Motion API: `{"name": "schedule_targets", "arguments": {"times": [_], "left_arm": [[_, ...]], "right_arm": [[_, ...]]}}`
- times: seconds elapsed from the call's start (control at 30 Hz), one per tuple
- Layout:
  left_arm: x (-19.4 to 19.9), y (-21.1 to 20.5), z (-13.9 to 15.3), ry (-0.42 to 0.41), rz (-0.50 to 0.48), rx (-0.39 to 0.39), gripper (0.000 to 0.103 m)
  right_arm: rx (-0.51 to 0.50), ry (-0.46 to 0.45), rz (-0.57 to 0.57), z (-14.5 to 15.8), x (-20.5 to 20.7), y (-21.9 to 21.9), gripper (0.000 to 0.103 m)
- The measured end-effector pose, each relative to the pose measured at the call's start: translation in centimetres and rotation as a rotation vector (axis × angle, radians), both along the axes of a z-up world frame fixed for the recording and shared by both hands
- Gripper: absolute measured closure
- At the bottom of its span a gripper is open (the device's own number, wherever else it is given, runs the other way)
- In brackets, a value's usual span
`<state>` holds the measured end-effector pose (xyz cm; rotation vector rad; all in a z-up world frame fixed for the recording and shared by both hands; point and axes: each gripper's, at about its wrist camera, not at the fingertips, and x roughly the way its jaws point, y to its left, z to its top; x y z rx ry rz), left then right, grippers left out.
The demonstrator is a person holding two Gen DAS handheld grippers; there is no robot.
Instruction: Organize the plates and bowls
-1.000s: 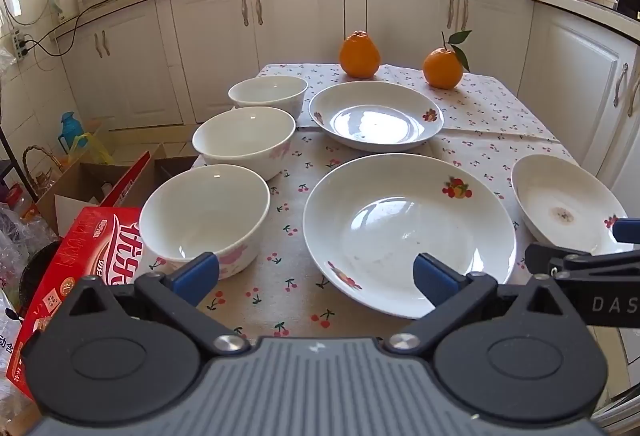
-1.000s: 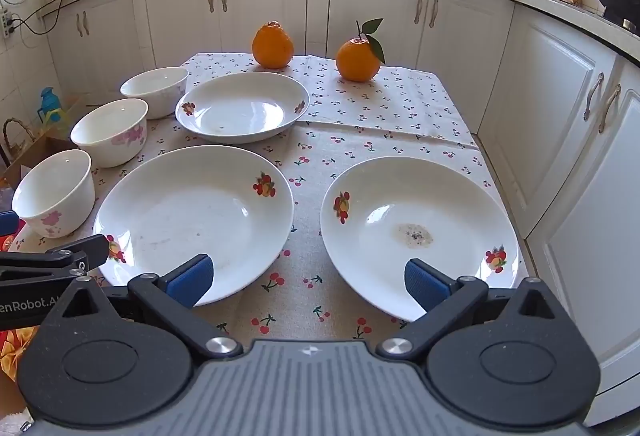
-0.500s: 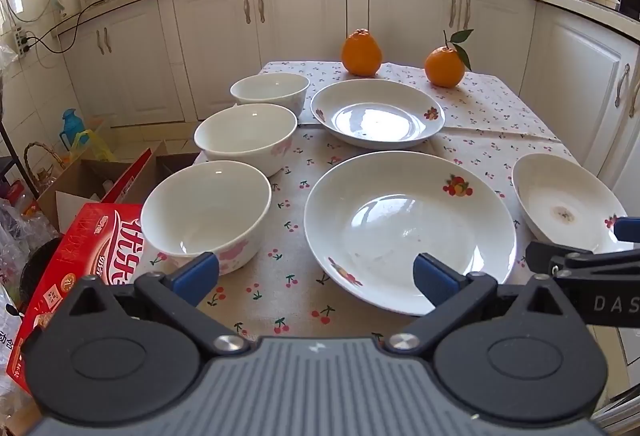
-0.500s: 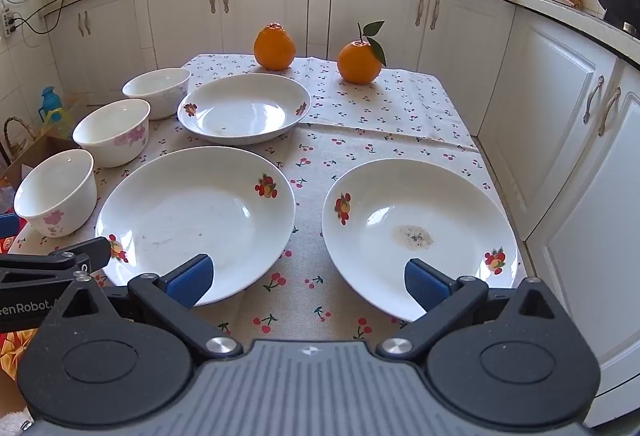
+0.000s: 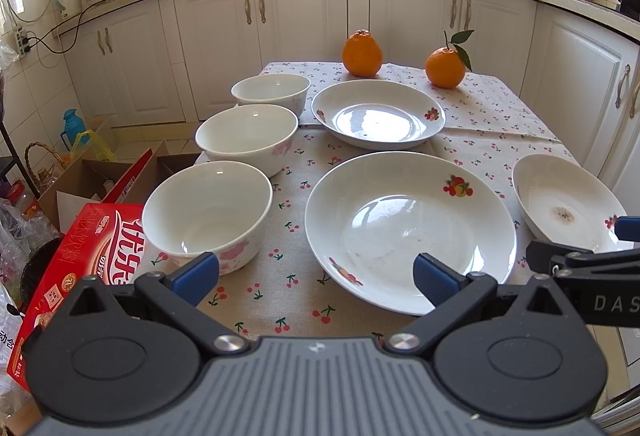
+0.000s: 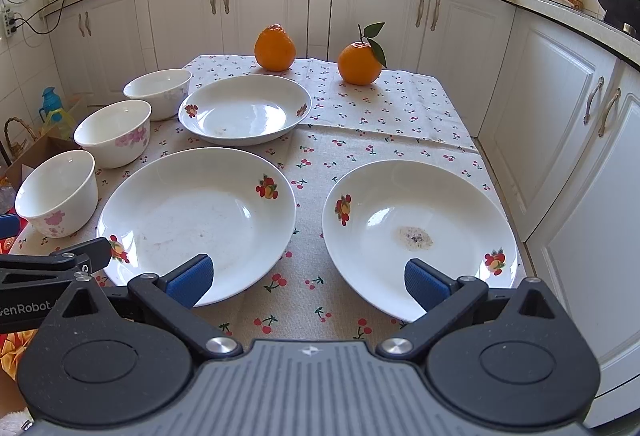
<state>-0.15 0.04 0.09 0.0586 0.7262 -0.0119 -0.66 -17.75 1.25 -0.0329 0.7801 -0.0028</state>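
Observation:
Three white bowls line the table's left edge: near bowl [image 5: 208, 211], middle bowl [image 5: 248, 141], far bowl [image 5: 271, 91]. Three white fruit-patterned plates lie beside them: a large near plate [image 5: 408, 228], a far plate [image 5: 378, 113] and a right plate [image 6: 418, 232] with a dried stain. My left gripper [image 5: 316, 276] hovers open at the table's near edge, between the near bowl and the large plate. My right gripper [image 6: 308, 280] is open too, between the large plate [image 6: 196, 220] and the stained plate. Neither holds anything.
Two oranges [image 5: 361, 53] [image 5: 445, 67] stand at the table's far end on the cherry-print cloth [image 6: 384, 115]. A red box [image 5: 80, 260] and cardboard boxes sit on the floor left of the table. White cabinets [image 6: 560, 123] run close along the right side.
Both grippers have crept slightly forward and up over the table; the dishes have not moved and both grippers stay open.

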Motion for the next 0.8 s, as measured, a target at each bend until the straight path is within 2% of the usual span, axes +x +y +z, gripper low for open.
{"name": "schedule_targets", "arguments": {"times": [0.8], "left_arm": [[-0.02,0.08,0.00,0.000,0.003,-0.001,0.001]], "right_arm": [[-0.005,-0.005,0.004,0.15,0.02,0.09,0.000]]}}
